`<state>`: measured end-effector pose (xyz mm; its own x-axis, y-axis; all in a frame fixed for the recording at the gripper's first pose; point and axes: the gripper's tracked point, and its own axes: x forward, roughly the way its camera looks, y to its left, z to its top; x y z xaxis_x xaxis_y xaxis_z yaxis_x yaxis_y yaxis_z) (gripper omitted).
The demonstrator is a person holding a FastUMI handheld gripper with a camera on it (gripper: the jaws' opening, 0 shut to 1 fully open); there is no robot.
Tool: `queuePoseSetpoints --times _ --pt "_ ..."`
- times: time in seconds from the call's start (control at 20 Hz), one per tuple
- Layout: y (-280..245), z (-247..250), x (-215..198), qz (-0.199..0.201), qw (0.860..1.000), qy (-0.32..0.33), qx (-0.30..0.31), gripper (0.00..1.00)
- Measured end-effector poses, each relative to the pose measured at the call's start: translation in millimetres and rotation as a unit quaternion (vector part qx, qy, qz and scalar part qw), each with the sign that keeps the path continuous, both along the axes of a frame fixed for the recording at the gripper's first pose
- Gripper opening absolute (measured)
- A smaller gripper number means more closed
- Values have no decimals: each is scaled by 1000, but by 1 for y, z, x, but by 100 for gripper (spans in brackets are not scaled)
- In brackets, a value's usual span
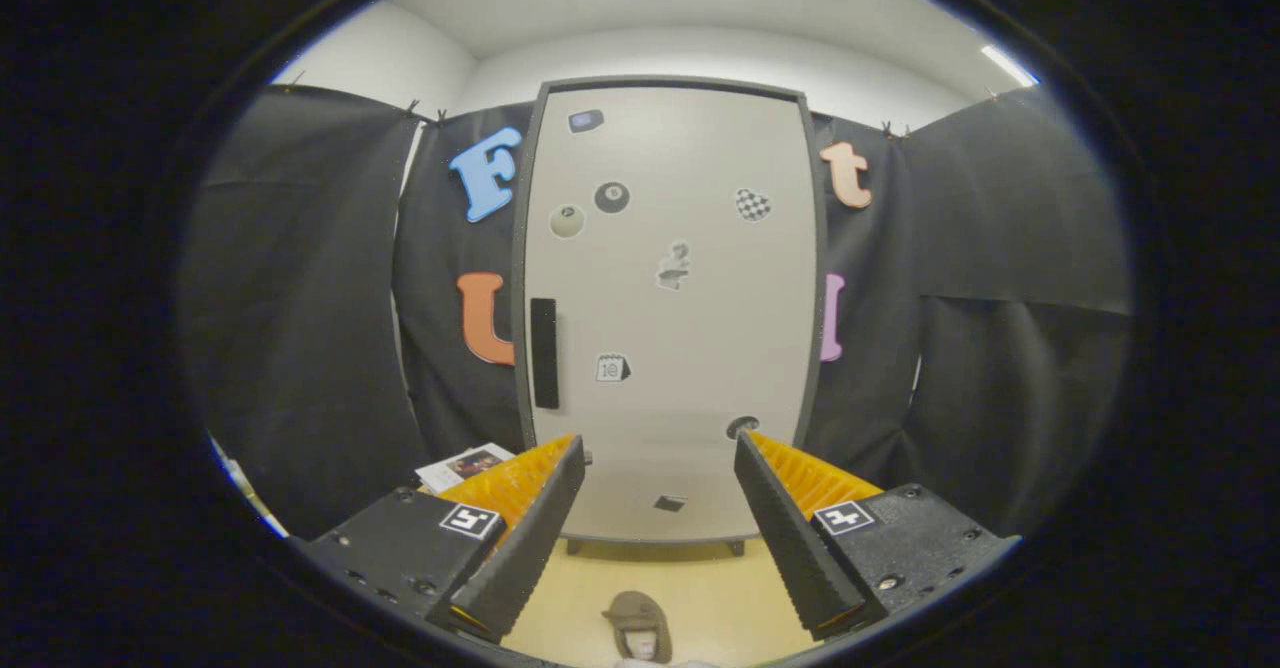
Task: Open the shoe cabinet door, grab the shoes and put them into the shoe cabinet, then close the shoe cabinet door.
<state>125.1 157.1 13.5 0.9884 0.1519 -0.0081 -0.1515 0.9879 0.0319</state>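
The jaws (660,453) stand wide apart and hold nothing, aimed squarely at the closed shoe cabinet door (670,308), which rises tall and upright well beyond them. The dark handle (543,353) is a vertical bar set near the door's left edge, about mid-height, so it lies up and to the left of the gap between the fingers; its long axis runs up and down, and I judge the jaws would have to shift left and close across it sideways to pull. With the handle on that side, the hinge is probably on the right, so the door would swing out toward the gripper and needs free floor in front. A brown shoe (638,623) lies on the pale floor (720,588) low between the fingers, nearer than the cabinet and in front of the door. Black cloth walls flank the cabinet closely on both sides, and some printed paper (465,465) lies on the floor at the left, just beyond the left finger.
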Motion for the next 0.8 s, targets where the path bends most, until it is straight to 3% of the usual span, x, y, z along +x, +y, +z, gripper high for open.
queuePoseSetpoints --times 0.55,0.8 --pt "116 30 146 52 999 -4 2 97" --pt "135 22 173 49 999 10 -2 76"
